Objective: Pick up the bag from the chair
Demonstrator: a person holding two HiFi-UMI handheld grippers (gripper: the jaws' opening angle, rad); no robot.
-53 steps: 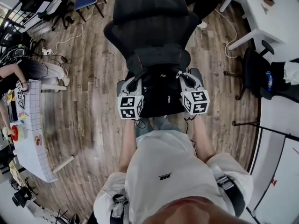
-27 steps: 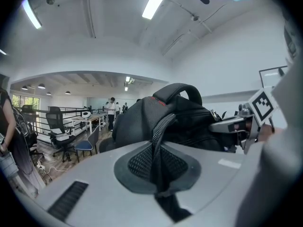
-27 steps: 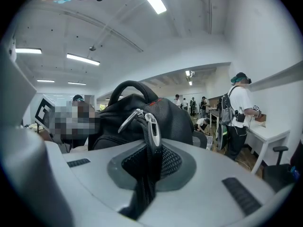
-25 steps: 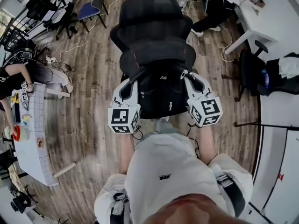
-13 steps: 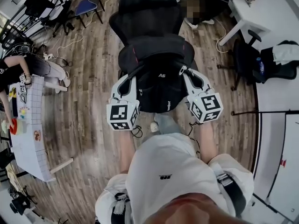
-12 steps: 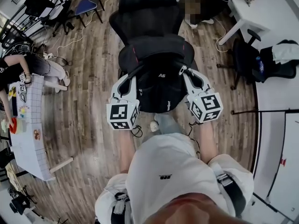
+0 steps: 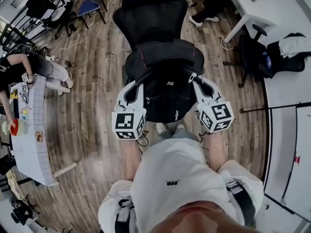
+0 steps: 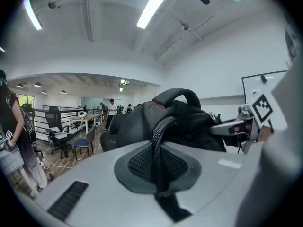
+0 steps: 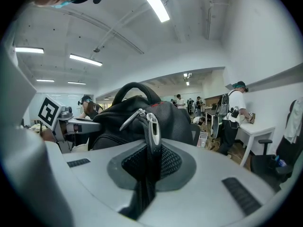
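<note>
Left gripper point(image 7: 140, 83), right gripper point(image 7: 194, 79) clamp my bag point(image 7: 167, 98) by straps point(image 8: 159, 129), before chair point(image 7: 154, 18). Lift step; next: carry clear.

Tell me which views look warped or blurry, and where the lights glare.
Head view: fisheye curves the wooden floor, smeared toward lower left; the black fabric backpack stays sharp. Left gripper view: the ceiling light strip blows out, the black strap is soft. Right gripper view: dark round border, another glaring light strip, the silver zipper pull soft.
</note>
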